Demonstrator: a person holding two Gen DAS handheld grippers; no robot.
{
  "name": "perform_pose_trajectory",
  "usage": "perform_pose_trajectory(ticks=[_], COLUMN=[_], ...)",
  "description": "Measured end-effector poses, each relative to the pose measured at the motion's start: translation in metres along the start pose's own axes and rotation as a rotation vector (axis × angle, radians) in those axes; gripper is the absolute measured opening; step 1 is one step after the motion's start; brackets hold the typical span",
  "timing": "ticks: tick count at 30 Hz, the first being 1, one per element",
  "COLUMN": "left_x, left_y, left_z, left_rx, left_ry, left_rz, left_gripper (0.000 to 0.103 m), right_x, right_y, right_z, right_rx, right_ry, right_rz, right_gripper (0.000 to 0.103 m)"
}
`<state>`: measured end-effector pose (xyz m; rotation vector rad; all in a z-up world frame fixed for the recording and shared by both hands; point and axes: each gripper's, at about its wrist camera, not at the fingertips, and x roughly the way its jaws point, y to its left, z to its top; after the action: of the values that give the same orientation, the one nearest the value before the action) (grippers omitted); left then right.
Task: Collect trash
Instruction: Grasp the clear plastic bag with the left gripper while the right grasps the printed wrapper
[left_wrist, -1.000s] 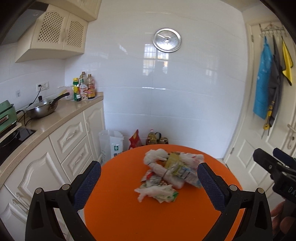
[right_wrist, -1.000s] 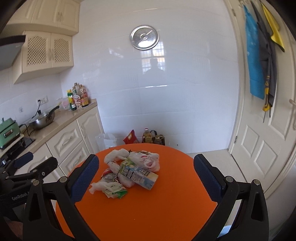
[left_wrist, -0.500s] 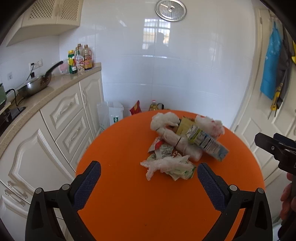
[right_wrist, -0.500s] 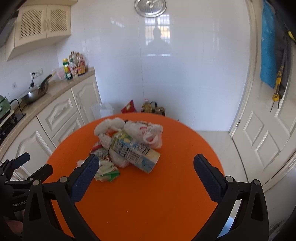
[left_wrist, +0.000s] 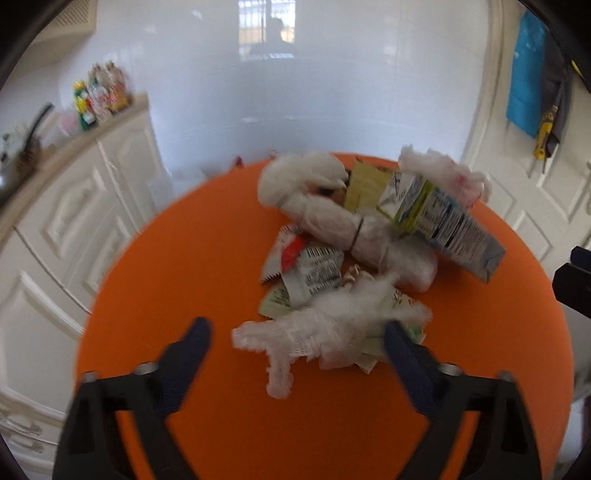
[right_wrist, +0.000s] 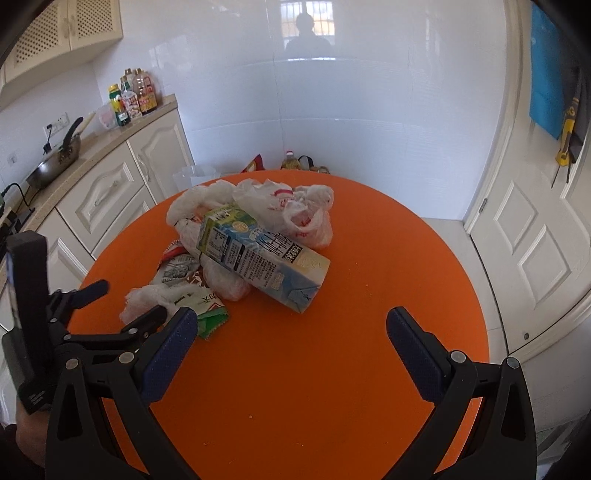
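Change since earlier frame: both grippers have come down toward the round orange table (right_wrist: 369, 369); the left gripper (left_wrist: 297, 338) has just been narrowing its jaws, with nothing yet pinched.
Left fingers: apart, straddling the near end of the crumpled white plastic wrapper (left_wrist: 325, 328); the right pad sits just beside it, contact uncertain because of blur.
Right gripper (right_wrist: 290, 334): fingers wide apart over bare tabletop, holding nothing.
Trash location: one heap at the table's far middle, comprising the wrapper, a blue-and-green drink carton (right_wrist: 262, 258) lying tilted on top, white plastic bags with red print (right_wrist: 295, 210), and torn foil snack packets (left_wrist: 314, 269).
Step in hand: first pick, approach to the heap's nearest piece.
Next move: likely lower, then close on the wrapper.
Legible writing: barcode and small print on packet and carton; no brand readable.
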<state>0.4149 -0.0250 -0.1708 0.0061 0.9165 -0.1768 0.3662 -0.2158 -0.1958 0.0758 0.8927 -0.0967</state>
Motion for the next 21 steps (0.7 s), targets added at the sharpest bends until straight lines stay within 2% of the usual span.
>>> perform_pose_trajectory(ticks=[1, 2, 4, 6, 7, 12, 13, 15, 21], left_x=[0.007, 0.01, 0.014, 0.02, 0.025, 0.028, 0.023, 0.015, -0.012], left_y=[0.004, 0.005, 0.007, 0.012, 0.019, 0.044, 0.049, 0.06, 0.09], left_z=[0.004, 0.006, 0.01, 0.017, 0.019, 0.015, 0.0, -0.007, -0.026], left_rx=[-0.011, -0.026, -0.031, -0.039, -0.044, -0.083, -0.089, -0.107, -0.177], left_ry=[0.012, 0.02, 0.016, 0.021, 0.023, 0.003, -0.002, -0.007, -0.013], left_rz=[-0.027, -0.061, -0.082, -0.101, -0.108, -0.113, -0.108, -0.086, -0.042], left_gripper=[0.063, 0.06, 0.042, 0.029, 0.027, 0.023, 0.022, 0.022, 0.022], right_x=[0.003, 0.006, 0.013, 0.02, 0.024, 0.043, 0.048, 0.057, 0.089], right_y=[0.001, 0.002, 0.006, 0.012, 0.014, 0.034, 0.039, 0.049, 0.079], right_z=[-0.001, -0.002, -0.004, -0.006, -0.007, -0.011, -0.012, -0.014, -0.014], right_rx=[0.001, 0.001, 0.0, 0.002, 0.002, -0.027, -0.038, -0.061, -0.159], right_ry=[0.006, 0.015, 0.031, 0.048, 0.058, 0.101, 0.113, 0.126, 0.129], right_rz=[0.001, 0.005, 0.017, 0.047, 0.06, 0.12, 0.135, 0.155, 0.155], right_gripper=[0.103, 0.103, 0.103, 0.103, 0.103, 0.103, 0.103, 0.103, 0.103])
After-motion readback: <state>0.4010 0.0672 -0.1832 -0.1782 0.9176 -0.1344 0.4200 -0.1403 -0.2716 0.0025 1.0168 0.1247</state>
